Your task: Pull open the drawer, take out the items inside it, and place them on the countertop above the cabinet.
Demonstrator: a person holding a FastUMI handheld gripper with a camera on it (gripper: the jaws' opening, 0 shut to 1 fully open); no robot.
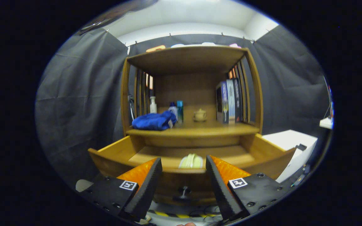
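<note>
One pale item (191,161), open-fingered gripper (183,164).

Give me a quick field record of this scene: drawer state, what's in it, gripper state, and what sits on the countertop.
drawer: drawer pulled open, knob between the fingers
in drawer: pale green item, just beyond the front wall
gripper: gripper open, holding nothing
countertop: blue cloth, bottles, small pot, books
task stage: item not yet taken out

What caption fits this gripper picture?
Open gripper faces the pulled-out drawer, a pale green item inside.
</note>
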